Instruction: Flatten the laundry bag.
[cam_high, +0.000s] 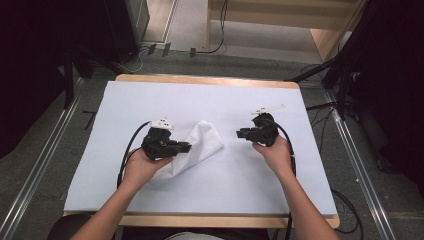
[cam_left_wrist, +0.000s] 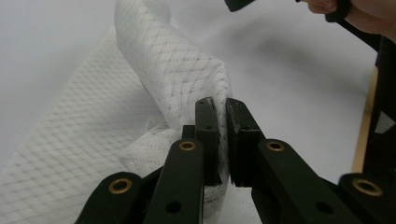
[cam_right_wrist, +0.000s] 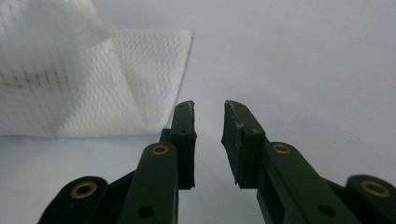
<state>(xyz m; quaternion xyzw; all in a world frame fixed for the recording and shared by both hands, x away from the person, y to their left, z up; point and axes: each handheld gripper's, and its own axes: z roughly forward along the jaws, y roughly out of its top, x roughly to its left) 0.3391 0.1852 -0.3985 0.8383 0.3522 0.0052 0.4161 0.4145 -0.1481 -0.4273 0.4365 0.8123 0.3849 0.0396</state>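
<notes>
Left gripper (cam_left_wrist: 221, 105) jaws clenched on soft white mesh-textured cloth (cam_left_wrist: 177, 70), near desk (cam_high: 210, 195) centre.
Light, limp, bunches easily; right gripper (cam_right_wrist: 208, 108) jaws released — take the free corner.

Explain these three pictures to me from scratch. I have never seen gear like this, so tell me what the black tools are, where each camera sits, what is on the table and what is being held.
No robot here: a person holds a hand-operated clamp with two black jaws in each hand. The wide picture comes from a camera above the person's side of the table, looking forward and down. In it the left gripper is at the left and the right gripper at the right.

The other two pictures come from small cameras riding on the grippers, looking along their jaws.

The table is covered by a white sheet. On it lies a white cloth with a fine net pattern, partly folded over.

The left gripper is shut on a raised fold of the cloth. The right gripper has a gap between its jaws, holds nothing and sits beside the cloth.
</notes>
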